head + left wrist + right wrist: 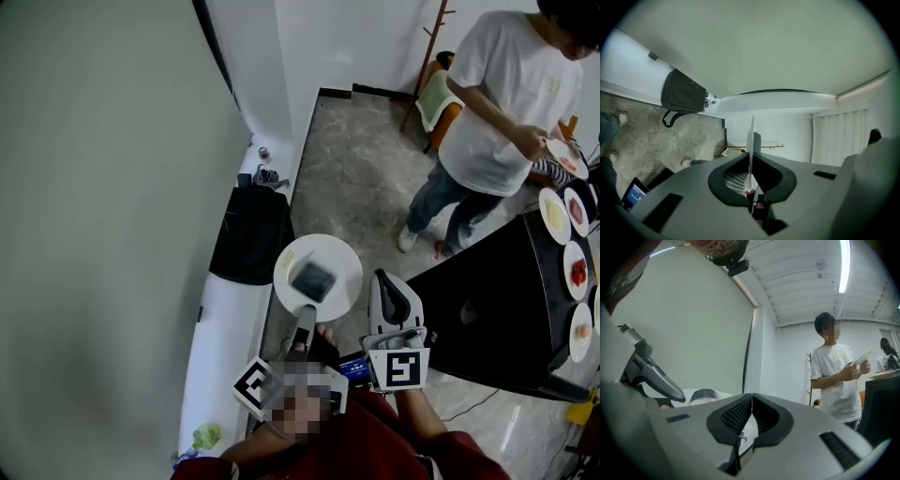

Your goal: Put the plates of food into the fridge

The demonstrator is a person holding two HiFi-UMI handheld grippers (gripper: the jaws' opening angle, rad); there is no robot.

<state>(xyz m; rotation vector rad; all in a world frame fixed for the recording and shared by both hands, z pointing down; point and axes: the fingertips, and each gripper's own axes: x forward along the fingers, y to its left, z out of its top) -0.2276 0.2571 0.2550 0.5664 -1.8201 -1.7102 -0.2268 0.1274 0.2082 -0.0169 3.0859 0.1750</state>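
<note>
A white plate carrying a dark square piece of food is held out in front of me, level. My left gripper is shut on its near rim. In the left gripper view the plate shows edge-on, clamped between the jaws of that gripper. Just right of the plate, my right gripper is shut with nothing in it; its jaws meet at the tips. A large pale surface, which I cannot tell to be fridge or wall, fills the left.
A black bag rests on a white ledge at the left. At the right a black table bears several plates of food. A person in a white T-shirt stands by it holding a plate. The stone floor lies between.
</note>
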